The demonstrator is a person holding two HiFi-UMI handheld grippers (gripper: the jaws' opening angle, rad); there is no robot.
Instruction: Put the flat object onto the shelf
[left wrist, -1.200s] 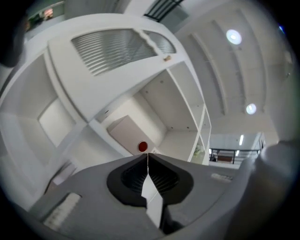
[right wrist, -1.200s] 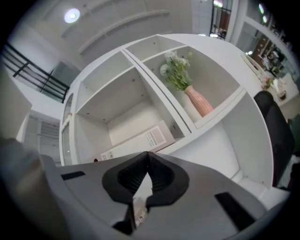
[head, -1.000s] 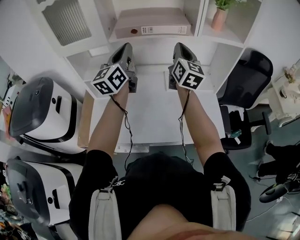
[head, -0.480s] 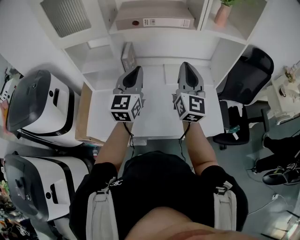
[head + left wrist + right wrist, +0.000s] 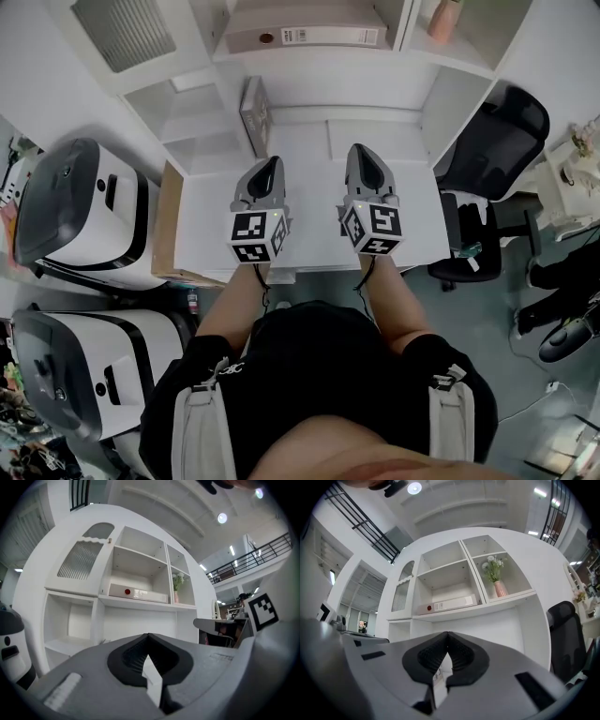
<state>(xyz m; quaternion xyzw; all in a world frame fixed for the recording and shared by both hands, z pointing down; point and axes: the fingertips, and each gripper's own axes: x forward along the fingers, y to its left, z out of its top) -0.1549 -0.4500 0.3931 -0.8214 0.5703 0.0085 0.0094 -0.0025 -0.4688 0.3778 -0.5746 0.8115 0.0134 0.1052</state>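
Note:
The flat object is a pale binder (image 5: 300,36) with a red dot on its spine. It lies on its side on the middle shelf of the white wall unit (image 5: 309,80), and nothing touches it. It also shows in the left gripper view, binder (image 5: 138,592), and in the right gripper view, binder (image 5: 447,604). My left gripper (image 5: 270,165) and right gripper (image 5: 360,152) hover side by side over the white desk (image 5: 309,202), well short of the shelf. Both are shut and hold nothing. The closed tips of the left gripper (image 5: 148,636) and the right gripper (image 5: 448,634) point at the unit.
A thin box or book (image 5: 253,112) stands upright at the back of the desk. A pink vase (image 5: 446,19) with a plant sits in the shelf compartment to the right. A black office chair (image 5: 489,131) is right of the desk. Two white machines (image 5: 80,216) stand to its left.
Both grippers have drawn back from the shelf unit towards the person and now hang lower over the desk. The binder stays on the shelf.

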